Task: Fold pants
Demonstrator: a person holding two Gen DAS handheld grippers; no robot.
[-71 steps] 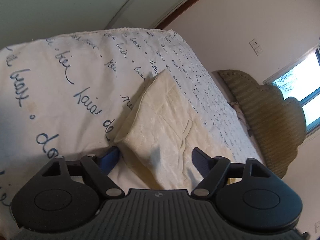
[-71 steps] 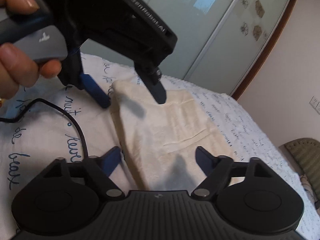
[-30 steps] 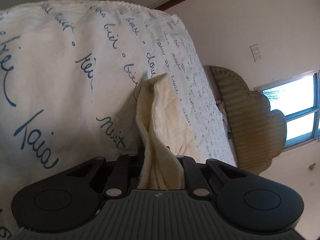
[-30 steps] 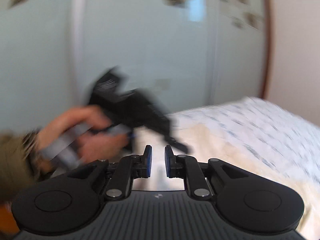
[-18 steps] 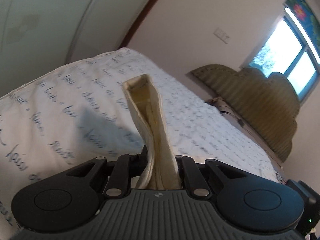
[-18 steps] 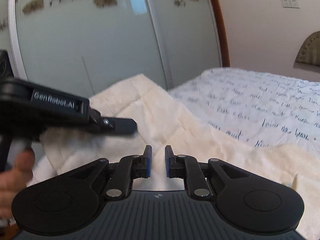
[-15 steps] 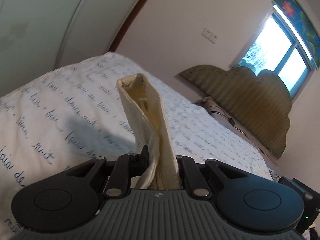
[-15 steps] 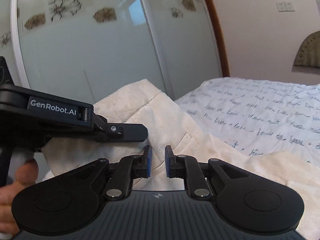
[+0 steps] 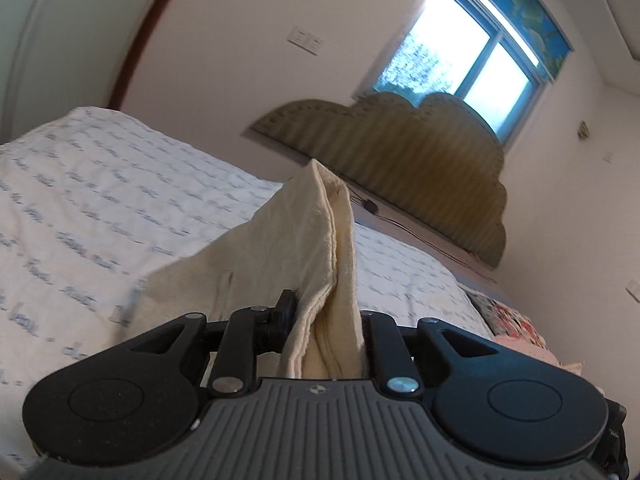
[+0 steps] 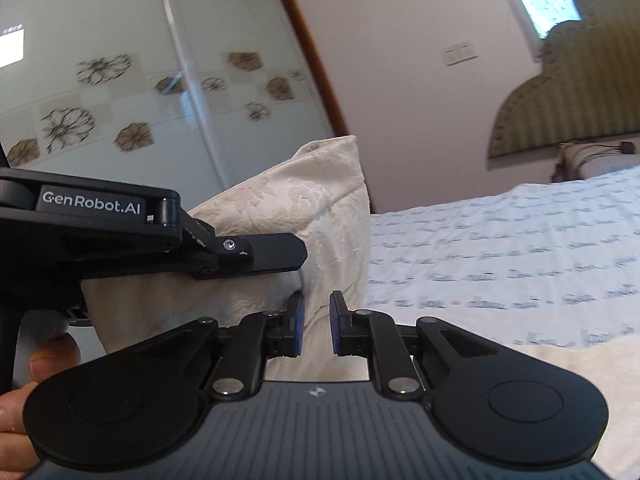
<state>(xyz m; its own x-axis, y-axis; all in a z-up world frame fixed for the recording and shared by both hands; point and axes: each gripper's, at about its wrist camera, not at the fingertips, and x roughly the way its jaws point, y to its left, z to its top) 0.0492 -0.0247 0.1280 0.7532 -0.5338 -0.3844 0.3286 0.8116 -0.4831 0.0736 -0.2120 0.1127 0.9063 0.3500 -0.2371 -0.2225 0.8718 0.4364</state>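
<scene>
**Q:** Where are the pants, and what holds them?

**A:** The cream, soft woven pants (image 9: 280, 240) are raised off a white bed cover printed with blue handwriting (image 9: 100, 184). In the left wrist view they rise from six o'clock to a folded peak near twelve, and a loose panel falls away toward eight o'clock. The left gripper (image 9: 326, 314), black with two fingers, is clamped on a bunched edge of several layers. Its jaws have just been opening a little, with the cloth between them and both fingers touching it

**Q:** And the other gripper?

**A:** The right gripper (image 10: 317, 320) has its blue pads (image 10: 298, 320) nearly closed, with a narrow gap and nothing pinched. The lifted cloth hangs just beyond them at twelve o'clock. A person's hand (image 10: 24, 408) shows at eight o'clock, on the left tool's handle

**Q:** How will the fabric handle?

**A:** It looks light and limp, so it should sag wherever it is unsupported. It seems neither slippery nor fragile. The stacked layers could slide apart in a slack grip. The firmest hold is probably on the thick folded edge or a seam near a corner, with all layers pinched together

**Q:** Any containers?

**A:** None in view. There is only a ribbed olive headboard (image 9: 420, 160) at one o'clock and frosted sliding doors with flower prints (image 10: 120, 80) at ten o'clock
</scene>
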